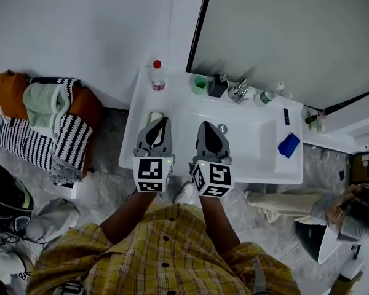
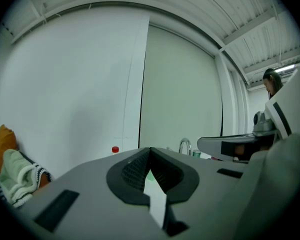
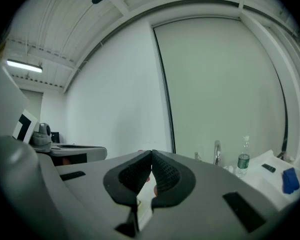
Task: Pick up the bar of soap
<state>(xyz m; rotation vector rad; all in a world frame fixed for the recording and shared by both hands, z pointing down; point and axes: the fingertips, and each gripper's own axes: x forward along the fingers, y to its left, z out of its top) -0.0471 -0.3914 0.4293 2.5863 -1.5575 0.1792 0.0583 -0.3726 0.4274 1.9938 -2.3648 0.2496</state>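
Jaws pressed together and empty, the left gripper point(image 1: 165, 121) and right gripper point(image 1: 208, 126) hover over the washbasin point(image 1: 258, 176), the left apparently lined up on the pale bar of soap point(image 1: 155, 117) (lying untouched on the basin's left ledge).

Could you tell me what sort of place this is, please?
Probably a bathroom: a white washbasin with a faucet, a green cup on its ledge, and a laundry pile beside it.
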